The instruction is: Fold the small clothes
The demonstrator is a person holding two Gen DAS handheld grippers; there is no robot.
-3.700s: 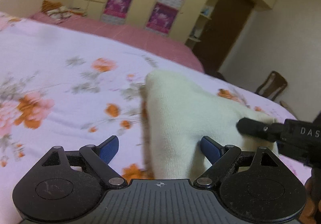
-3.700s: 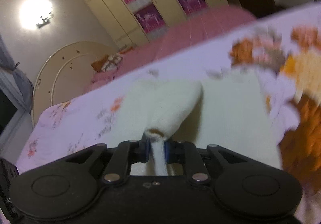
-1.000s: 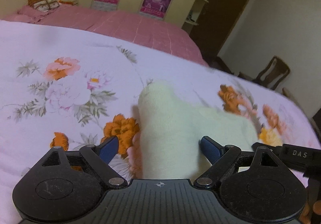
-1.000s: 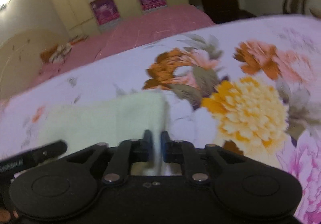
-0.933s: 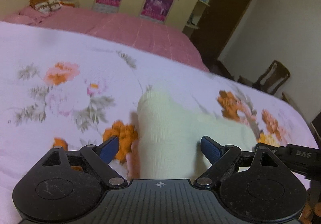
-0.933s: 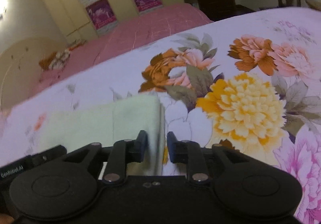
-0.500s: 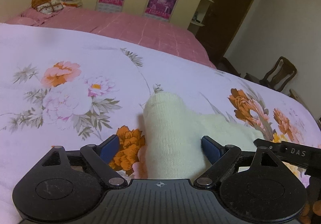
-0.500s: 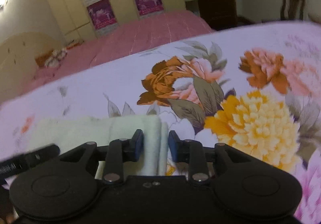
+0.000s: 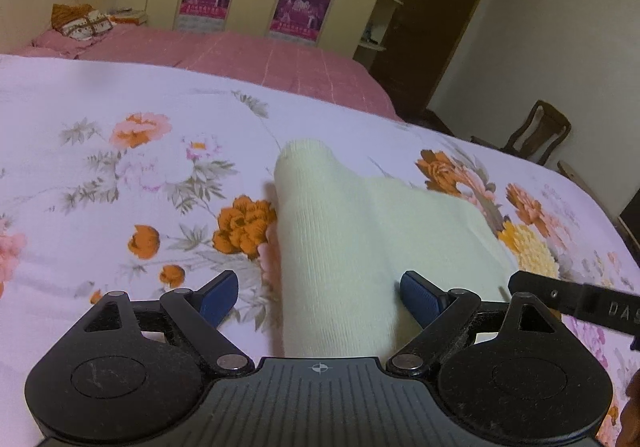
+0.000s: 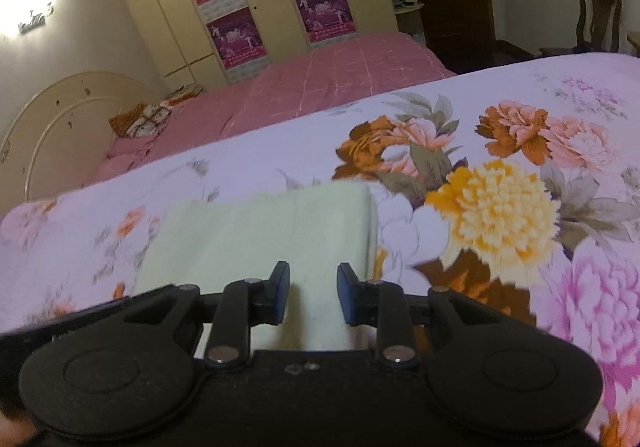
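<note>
Cream garment (image 9: 360, 231) lies folded on floral bedsheet (image 9: 120, 175). Left gripper (image 9: 318, 297) fingers wide apart, straddling it. Right gripper (image 10: 310, 293) fingers parted, apparently clear of cloth.

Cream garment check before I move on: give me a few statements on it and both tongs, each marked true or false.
1. The cream garment lies on the floral bedsheet. True.
2. The right tongs are clamped shut on the garment. False: the jaws stand apart, with the cloth between them.
3. The left tongs are open, with the garment between the two blue pads. True.
4. The garment is spread out in one flat layer. False: the right wrist view shows stacked layers at its folded edge.
5. The garment lies on the pink bedcover. False: that cover is farther back, with no garment on it.
</note>
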